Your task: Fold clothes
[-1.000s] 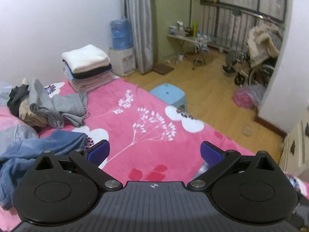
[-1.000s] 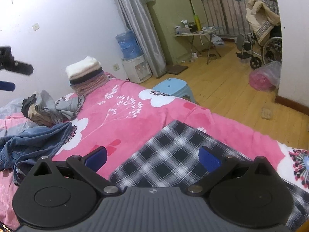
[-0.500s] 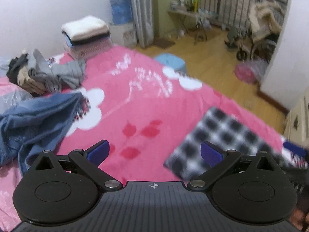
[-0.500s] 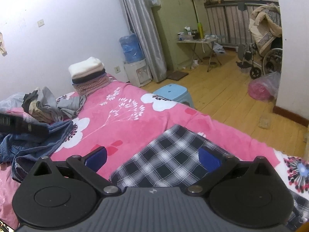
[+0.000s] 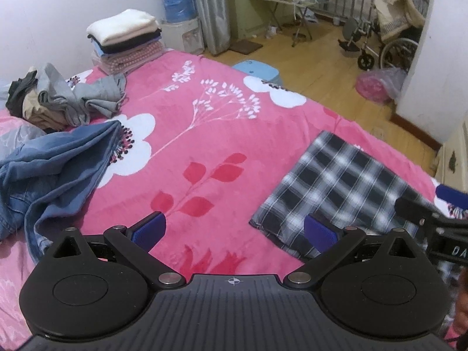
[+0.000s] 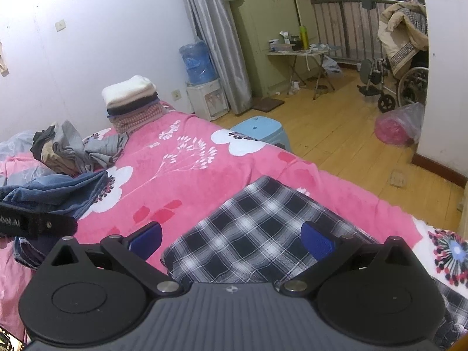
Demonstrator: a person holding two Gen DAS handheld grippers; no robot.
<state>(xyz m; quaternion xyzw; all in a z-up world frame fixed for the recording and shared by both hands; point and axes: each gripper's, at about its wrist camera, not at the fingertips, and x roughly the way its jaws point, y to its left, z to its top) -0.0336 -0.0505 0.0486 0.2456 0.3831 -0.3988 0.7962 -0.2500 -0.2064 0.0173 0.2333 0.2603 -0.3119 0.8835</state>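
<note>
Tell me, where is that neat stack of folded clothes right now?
The stack of folded clothes sits at the far corner of the pink floral blanket, against the white wall, upper left in both views, beside the water dispenser.

You see a plush, fleecy pink blanket point(image 5: 222, 134), a smooth woven plaid shirt point(image 6: 257, 234), rumpled blue denim point(image 5: 55, 163), and a glossy wooden floor point(image 6: 336, 128).
</note>
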